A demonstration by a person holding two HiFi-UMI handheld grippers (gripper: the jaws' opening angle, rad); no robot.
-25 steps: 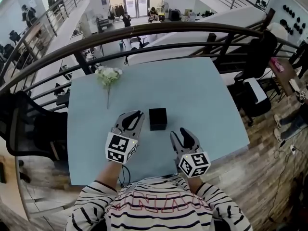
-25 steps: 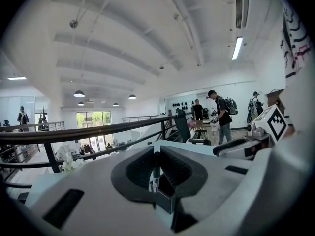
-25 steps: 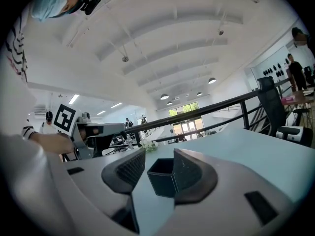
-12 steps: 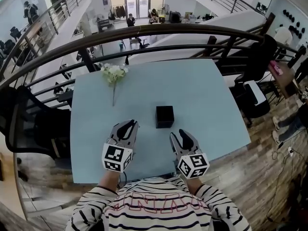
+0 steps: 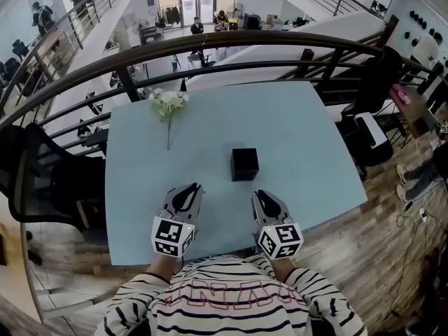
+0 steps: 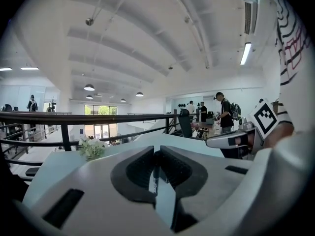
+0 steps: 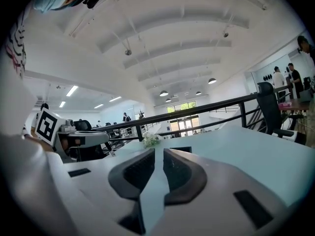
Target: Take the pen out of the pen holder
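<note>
The black cube pen holder (image 5: 245,164) stands mid-table, beyond both grippers and apart from them. My left gripper (image 5: 192,188) is near the front edge, left of the holder. In the left gripper view its jaws (image 6: 156,152) are shut on a thin dark pen (image 6: 155,177), which stands upright between the pads. My right gripper (image 5: 260,196) is level with it on the right. Its jaws (image 7: 158,152) are closing, with a narrow gap and nothing between them. The holder (image 7: 181,149) shows just past their tips.
A white flower sprig (image 5: 168,104) lies at the far left of the light blue table (image 5: 301,131). A dark curved railing (image 5: 231,44) runs behind the table's far edge. A black chair (image 5: 42,180) stands to the left, and a striped-shirted torso is close behind the front edge.
Both grippers have drawn back from the pen holder toward the table's front edge. The right jaws went from wide apart to nearly together. The left stayed shut.
</note>
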